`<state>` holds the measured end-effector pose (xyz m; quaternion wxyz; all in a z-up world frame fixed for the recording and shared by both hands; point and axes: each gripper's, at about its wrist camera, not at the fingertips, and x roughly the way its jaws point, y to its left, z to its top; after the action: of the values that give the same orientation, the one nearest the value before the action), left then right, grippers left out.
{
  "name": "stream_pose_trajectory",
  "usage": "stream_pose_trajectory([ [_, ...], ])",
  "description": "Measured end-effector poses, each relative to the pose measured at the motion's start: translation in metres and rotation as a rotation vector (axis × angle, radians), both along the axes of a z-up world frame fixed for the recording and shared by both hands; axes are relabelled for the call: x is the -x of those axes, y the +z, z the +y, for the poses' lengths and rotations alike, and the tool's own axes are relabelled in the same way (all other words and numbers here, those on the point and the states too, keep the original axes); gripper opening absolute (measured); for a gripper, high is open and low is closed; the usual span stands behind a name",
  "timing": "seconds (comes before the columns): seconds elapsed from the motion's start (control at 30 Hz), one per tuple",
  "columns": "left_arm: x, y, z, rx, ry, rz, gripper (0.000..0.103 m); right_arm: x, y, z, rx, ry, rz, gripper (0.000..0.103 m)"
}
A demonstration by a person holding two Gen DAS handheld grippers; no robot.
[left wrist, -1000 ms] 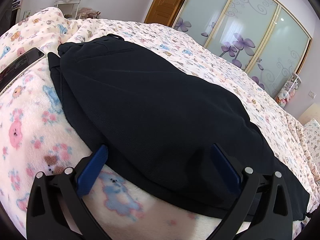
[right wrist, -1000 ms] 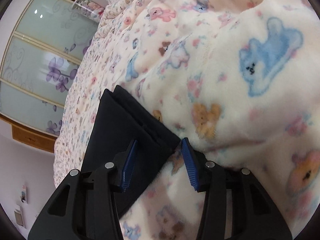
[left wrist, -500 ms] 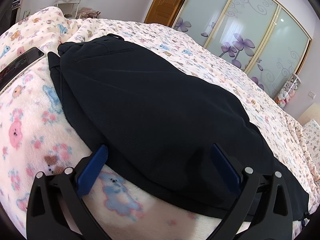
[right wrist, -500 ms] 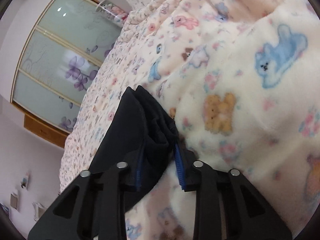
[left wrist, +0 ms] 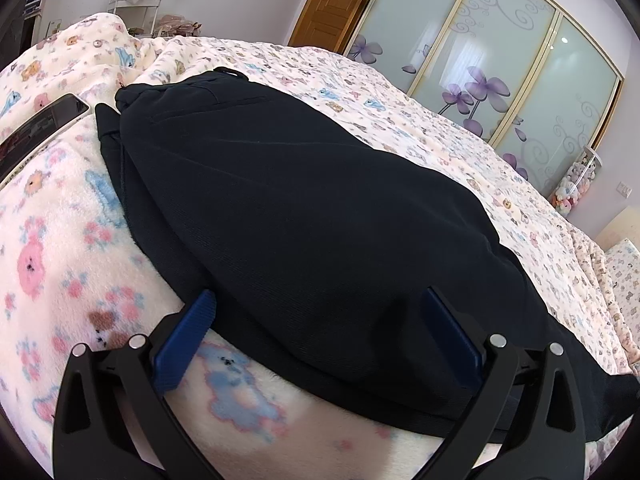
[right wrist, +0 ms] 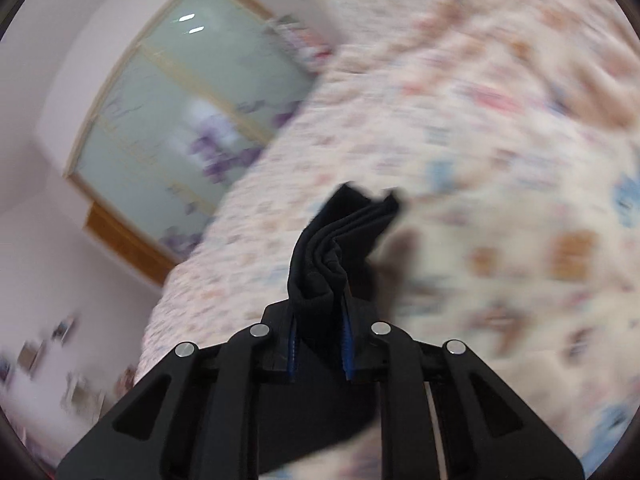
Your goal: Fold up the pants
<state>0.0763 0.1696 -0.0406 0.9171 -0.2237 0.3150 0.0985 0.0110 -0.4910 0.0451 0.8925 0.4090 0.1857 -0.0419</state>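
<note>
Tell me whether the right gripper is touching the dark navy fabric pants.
Touching. In the right wrist view, the right gripper is clamped on a bunched end of the dark navy fabric pants.

the pants (left wrist: 304,216) were a matt, dark, finely woven cloth, bunched in soft folds (right wrist: 340,248) where the right gripper (right wrist: 320,352) pinched them. under them the blanket (left wrist: 56,240) looked fluffy and napped. ahead of the left gripper (left wrist: 316,340), a phone (left wrist: 40,128) showed a glossy glass face. both grippers were matt black plastic with ribbed blue pads (left wrist: 184,340) and shiny metal pins (left wrist: 498,339). beyond, the frosted glass wardrobe doors (left wrist: 500,64) had a smooth sheen, beside a varnished wooden door (left wrist: 336,4).
</note>
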Motion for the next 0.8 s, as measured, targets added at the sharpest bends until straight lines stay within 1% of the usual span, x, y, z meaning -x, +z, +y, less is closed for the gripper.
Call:
stream_pose_trajectory([
  [0.07, 0.000, 0.000, 0.000, 0.001, 0.000, 0.000, 0.101, -0.016, 0.023, 0.033, 0.028, 0.087, -0.039, 0.017],
  [0.1, 0.001, 0.000, 0.000, 0.003, 0.000, -0.001, 0.101, -0.030, 0.035, 0.061, 0.040, 0.156, -0.065, 0.017],
  [0.17, 0.001, 0.000, 0.001, 0.006, -0.002, -0.004, 0.101, -0.050, 0.047, 0.098, 0.046, 0.247, -0.086, 0.017],
  [0.2, 0.001, 0.000, 0.000, 0.007, -0.002, -0.004, 0.101, -0.064, 0.051, 0.125, 0.047, 0.312, -0.091, 0.017],
  [0.27, 0.001, 0.000, 0.001, 0.010, -0.003, -0.005, 0.101, -0.084, 0.049, 0.170, 0.047, 0.415, -0.074, 0.017],
  [0.33, 0.002, 0.001, 0.001, 0.013, -0.003, -0.007, 0.101, -0.105, 0.037, 0.224, 0.063, 0.519, -0.034, 0.017],
  [0.37, 0.002, 0.001, 0.001, 0.014, -0.003, -0.007, 0.101, -0.117, 0.024, 0.253, 0.063, 0.576, 0.001, 0.017],
  [0.43, 0.002, 0.000, 0.001, 0.017, -0.004, -0.009, 0.101, -0.130, 0.003, 0.289, 0.061, 0.641, 0.053, 0.017],
  [0.5, 0.003, 0.000, 0.002, 0.018, -0.004, -0.009, 0.101, -0.142, -0.025, 0.323, 0.065, 0.689, 0.140, 0.017],
  [0.57, 0.003, 0.000, 0.002, 0.021, -0.004, -0.010, 0.101, -0.149, -0.042, 0.341, 0.059, 0.693, 0.203, 0.017],
  [0.63, 0.003, 0.000, 0.003, 0.027, -0.006, -0.013, 0.101, -0.150, -0.037, 0.348, 0.051, 0.670, 0.174, 0.017],
  [0.7, 0.004, 0.000, 0.003, 0.029, -0.006, -0.015, 0.101, -0.152, -0.020, 0.354, 0.055, 0.675, 0.114, 0.017],
  [0.77, 0.003, 0.000, 0.003, 0.029, -0.005, -0.014, 0.101, -0.151, -0.014, 0.367, 0.098, 0.697, 0.096, 0.017],
  [0.8, 0.004, 0.000, 0.003, 0.029, -0.006, -0.014, 0.101, -0.148, -0.013, 0.377, 0.154, 0.721, 0.108, 0.017],
])
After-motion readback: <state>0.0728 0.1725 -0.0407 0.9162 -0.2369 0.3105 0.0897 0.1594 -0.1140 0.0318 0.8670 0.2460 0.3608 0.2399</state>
